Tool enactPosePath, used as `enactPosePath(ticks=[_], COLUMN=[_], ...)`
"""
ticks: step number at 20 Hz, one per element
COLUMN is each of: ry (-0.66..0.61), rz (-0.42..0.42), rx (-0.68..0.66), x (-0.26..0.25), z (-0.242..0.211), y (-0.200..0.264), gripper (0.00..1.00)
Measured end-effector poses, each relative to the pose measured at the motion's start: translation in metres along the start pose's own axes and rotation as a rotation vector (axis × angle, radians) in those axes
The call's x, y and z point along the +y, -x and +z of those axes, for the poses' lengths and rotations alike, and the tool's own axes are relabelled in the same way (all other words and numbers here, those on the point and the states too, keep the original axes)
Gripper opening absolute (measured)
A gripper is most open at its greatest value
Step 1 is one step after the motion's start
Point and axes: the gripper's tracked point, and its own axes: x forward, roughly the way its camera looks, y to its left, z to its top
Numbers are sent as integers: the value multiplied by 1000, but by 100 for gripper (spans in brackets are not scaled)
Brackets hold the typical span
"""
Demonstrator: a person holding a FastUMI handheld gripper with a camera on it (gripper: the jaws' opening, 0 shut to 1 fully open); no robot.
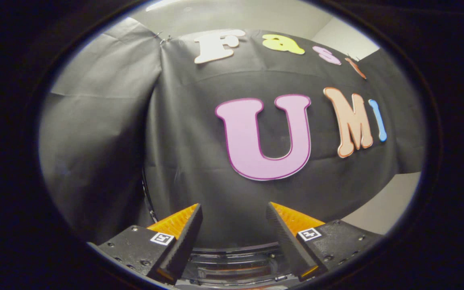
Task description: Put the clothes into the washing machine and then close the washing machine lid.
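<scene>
Gripper (234, 209) first: fingers spread wide apart, nothing btwn them, not touching anything. Both point up and fwd toward the booth wall, tips well short of it.

Largest to smallest:

- Booth wall (199, 161): black cloth, takes up nearly all that lies beyond the fingers. Creased, w/ a vertical fold running down on the left side where two panels seem to meet; a clip or pin holds the cloth near its top edge. Pale plain wall shows above the cloth's top edge and past its lower right corner.
- Washing machine (236, 262): just a dark, glossy curved band w/ ridged rings, low btwn the finger bases and just below the cloth's bottom edge. Looks like the rim/top of the machine, but can't tell if lid is open or down from this angle. A thin dark curved edge also rises left of the left finger; prob. part of the same machine, can't confirm.
- Gripper body: two black finger mounts w/ screws, one each side.
- Fingers (183, 237): black ribbed inner pads, orange outer faces, tapering to points.
- Markers (162, 238): small white square tag w/ black pattern on each mount, by each finger's base.

Clothes: can't tell where they are from here.
</scene>
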Motion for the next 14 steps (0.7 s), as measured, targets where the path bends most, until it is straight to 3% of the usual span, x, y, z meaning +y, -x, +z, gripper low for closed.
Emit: enactPosePath(ticks=[6, 10, 11, 14], ry=[114, 49, 61, 53], rz=[0, -2, 7, 20], rx=[55, 159, 92, 62], x=[16, 22, 24, 24], z=[-48, -85, -74, -74], y=[-26, -36, -40, -37], gripper=[96, 94, 94, 95])
